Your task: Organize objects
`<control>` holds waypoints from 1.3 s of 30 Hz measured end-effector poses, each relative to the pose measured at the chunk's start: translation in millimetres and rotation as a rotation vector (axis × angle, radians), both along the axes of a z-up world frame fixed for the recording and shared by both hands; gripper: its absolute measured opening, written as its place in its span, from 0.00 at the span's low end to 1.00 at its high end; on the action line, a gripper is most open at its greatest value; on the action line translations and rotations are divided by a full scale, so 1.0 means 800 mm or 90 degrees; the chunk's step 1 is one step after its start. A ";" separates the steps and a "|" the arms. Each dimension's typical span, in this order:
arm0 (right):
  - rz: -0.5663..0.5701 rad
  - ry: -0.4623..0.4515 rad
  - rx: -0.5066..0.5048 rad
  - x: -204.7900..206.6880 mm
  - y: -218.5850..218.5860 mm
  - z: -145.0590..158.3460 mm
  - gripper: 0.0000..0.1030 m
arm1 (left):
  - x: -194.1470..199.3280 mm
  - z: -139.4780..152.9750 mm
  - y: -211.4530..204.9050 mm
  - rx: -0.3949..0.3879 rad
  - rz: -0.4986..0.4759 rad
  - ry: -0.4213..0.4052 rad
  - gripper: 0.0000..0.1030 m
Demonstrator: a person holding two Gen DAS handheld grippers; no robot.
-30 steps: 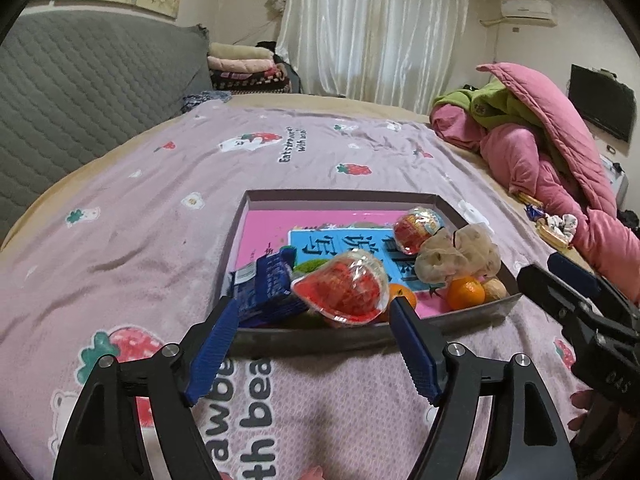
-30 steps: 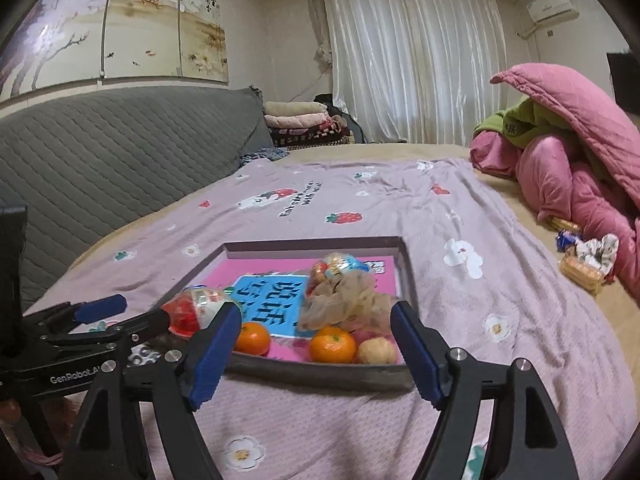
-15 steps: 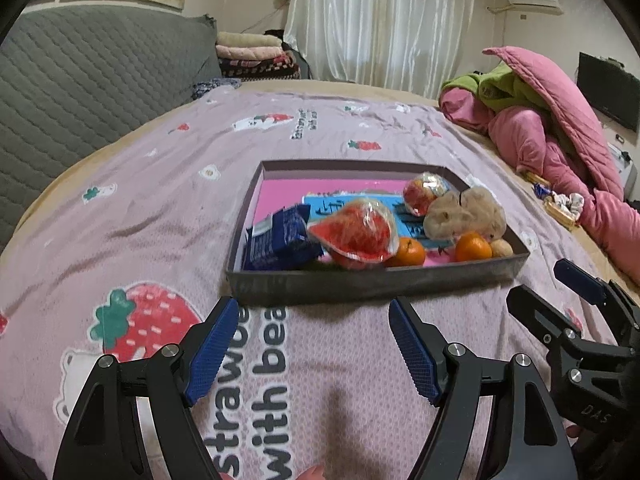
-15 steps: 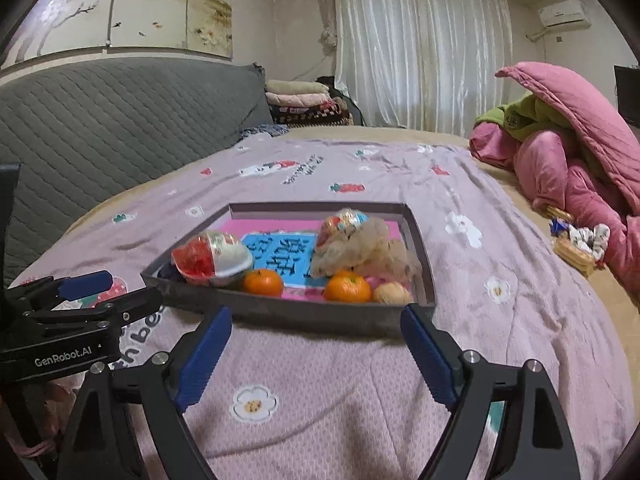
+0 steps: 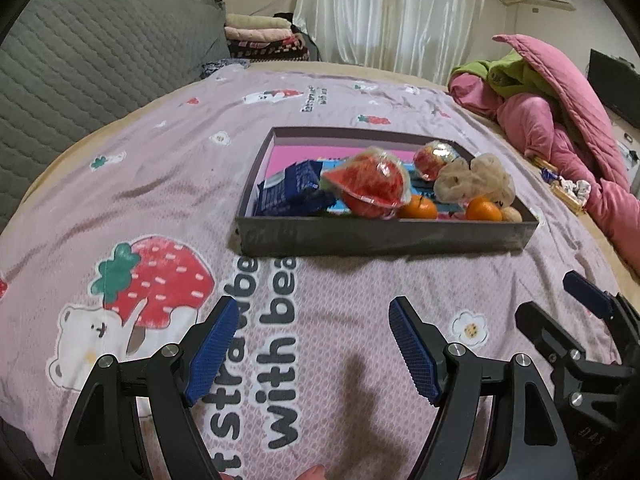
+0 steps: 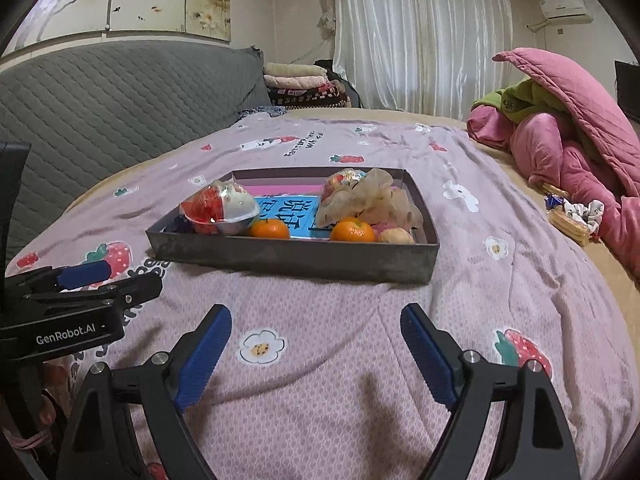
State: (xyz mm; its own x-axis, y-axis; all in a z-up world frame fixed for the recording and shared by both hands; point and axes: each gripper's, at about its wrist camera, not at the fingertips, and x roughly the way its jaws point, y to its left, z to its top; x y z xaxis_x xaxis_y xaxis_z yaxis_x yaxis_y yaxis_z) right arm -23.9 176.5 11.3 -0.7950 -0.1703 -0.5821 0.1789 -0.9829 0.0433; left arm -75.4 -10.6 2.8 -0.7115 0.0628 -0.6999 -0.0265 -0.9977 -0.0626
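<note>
A shallow grey tray [image 5: 384, 236] [image 6: 296, 258] lies on the bed. It holds a blue packet [image 5: 292, 188], a red jelly cup [image 5: 368, 184] [image 6: 218, 208], a smaller jelly cup [image 5: 434, 156], a beige mesh bag [image 5: 476, 178] [image 6: 368, 200], two mandarins [image 5: 418, 208] [image 6: 352, 231] and a blue booklet [image 6: 288, 210]. My left gripper [image 5: 313, 308] [image 6: 134, 276] hovers open over the bedspread, short of the tray's front wall. My right gripper [image 6: 317, 312] [image 5: 556, 304] is open beside it, to its right. Neither holds anything.
The bedspread [image 5: 160, 200] is pink with strawberry prints. A grey quilted headboard [image 6: 100, 100] runs along the left. Pink and green quilts [image 6: 560, 120] are heaped at the right, with snack wrappers [image 6: 572, 216] near them. Folded blankets [image 6: 304, 84] sit by the curtain.
Both grippers have drawn back from the tray and sunk toward the bedspread, so the tray looks farther off. The right gripper's jaws have widened a little.
</note>
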 end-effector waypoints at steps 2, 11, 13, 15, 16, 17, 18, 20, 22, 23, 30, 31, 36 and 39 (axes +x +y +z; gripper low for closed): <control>-0.002 0.000 -0.001 0.001 0.000 -0.001 0.84 | 0.002 -0.004 -0.001 -0.001 0.001 -0.006 0.76; -0.004 -0.004 -0.002 0.004 0.000 -0.005 0.84 | 0.017 -0.011 -0.002 -0.007 -0.010 -0.008 0.76; -0.003 -0.007 -0.001 0.007 -0.001 -0.008 0.84 | 0.021 -0.013 -0.004 -0.005 -0.007 -0.008 0.76; -0.002 -0.010 -0.001 0.009 -0.002 -0.010 0.84 | 0.023 -0.017 -0.005 0.001 -0.007 -0.014 0.76; -0.002 -0.012 -0.002 0.011 -0.002 -0.011 0.84 | 0.024 -0.018 -0.004 0.002 -0.006 -0.015 0.76; -0.002 -0.013 -0.004 0.012 -0.001 -0.012 0.84 | 0.026 -0.019 -0.004 0.003 -0.007 -0.015 0.76; -0.001 -0.014 -0.005 0.013 -0.001 -0.013 0.84 | 0.028 -0.019 -0.003 0.003 -0.008 -0.014 0.76; 0.000 -0.015 -0.004 0.016 -0.001 -0.014 0.84 | 0.031 -0.019 0.000 -0.002 -0.013 -0.009 0.76; 0.002 -0.018 -0.003 0.017 -0.002 -0.016 0.84 | 0.032 -0.019 0.003 -0.004 -0.026 -0.011 0.76; 0.002 -0.018 -0.001 0.018 -0.003 -0.017 0.84 | 0.033 -0.020 0.004 -0.002 -0.031 -0.012 0.76; 0.002 -0.024 0.004 0.022 -0.005 -0.024 0.84 | 0.033 -0.025 0.010 -0.011 -0.028 -0.020 0.76; 0.002 -0.024 0.005 0.022 -0.006 -0.024 0.84 | 0.033 -0.026 0.009 -0.011 -0.026 -0.021 0.76; 0.006 -0.024 0.008 0.023 -0.009 -0.026 0.84 | 0.030 -0.027 0.006 -0.007 -0.014 -0.022 0.76; 0.006 -0.026 0.009 0.022 -0.009 -0.027 0.84 | 0.029 -0.028 0.004 -0.006 -0.008 -0.024 0.76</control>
State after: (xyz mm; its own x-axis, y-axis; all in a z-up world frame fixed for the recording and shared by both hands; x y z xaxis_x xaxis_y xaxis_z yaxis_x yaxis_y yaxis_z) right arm -6.2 169.6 -10.2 -0.7687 -0.1697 -0.6167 0.1870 -0.9817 0.0370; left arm -52.3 -7.2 -19.7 -0.6834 0.0651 -0.7271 -0.0375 -0.9978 -0.0541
